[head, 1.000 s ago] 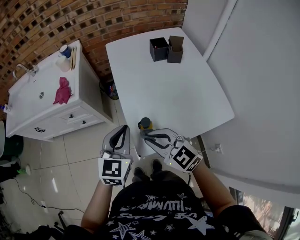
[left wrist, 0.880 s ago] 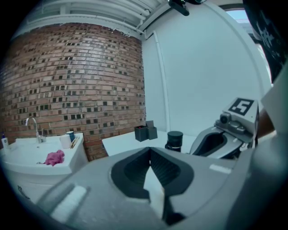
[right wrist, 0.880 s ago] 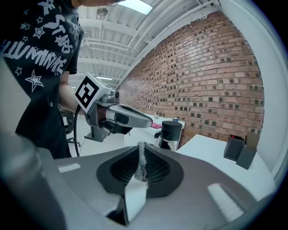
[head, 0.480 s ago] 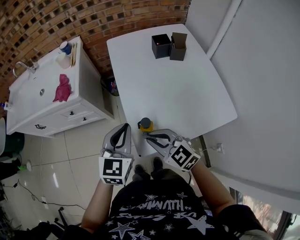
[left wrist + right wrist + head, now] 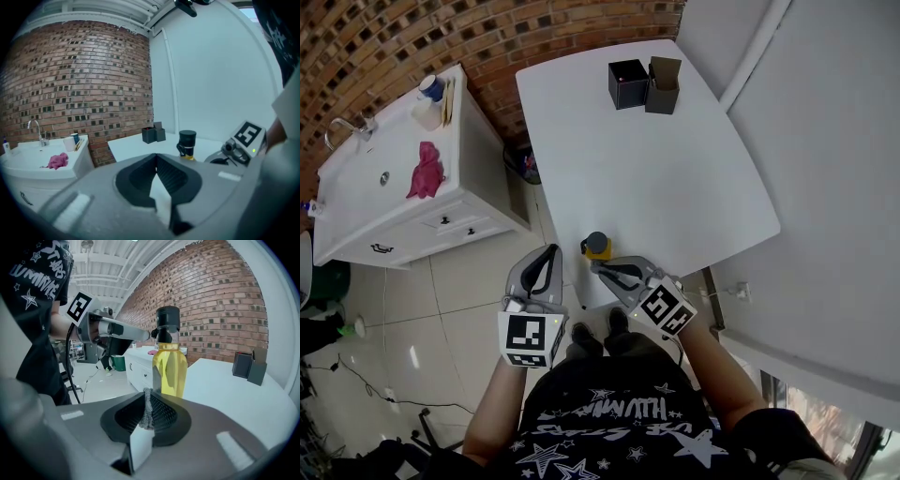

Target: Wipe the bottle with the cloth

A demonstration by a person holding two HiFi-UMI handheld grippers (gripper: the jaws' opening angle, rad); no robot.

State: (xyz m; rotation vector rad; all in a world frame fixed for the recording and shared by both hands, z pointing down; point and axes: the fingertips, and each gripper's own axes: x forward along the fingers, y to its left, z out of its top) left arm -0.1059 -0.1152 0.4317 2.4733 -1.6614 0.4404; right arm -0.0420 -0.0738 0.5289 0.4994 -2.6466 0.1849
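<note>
A bottle (image 5: 596, 247) of yellow liquid with a dark cap stands upright at the near left corner of the white table (image 5: 675, 187). My right gripper (image 5: 595, 269) is shut, its tips just short of the bottle (image 5: 168, 362) and pointing at its lower half. A thin grey fuzzy strip shows along the seam of the right gripper (image 5: 146, 392). My left gripper (image 5: 551, 253) hangs shut and empty over the floor, left of the bottle (image 5: 187, 144). A pink cloth (image 5: 424, 174) lies on the white sink counter, far from both grippers.
The white sink cabinet (image 5: 384, 220) with a faucet (image 5: 347, 136) and a cup (image 5: 431, 90) stands left of the table. Two dark boxes (image 5: 628, 82) sit at the table's far edge. A brick wall runs behind. Tiled floor lies between cabinet and table.
My right gripper has sunk a little in front of the bottle and rolled slightly. The left gripper and the bottle have stayed where they were.
</note>
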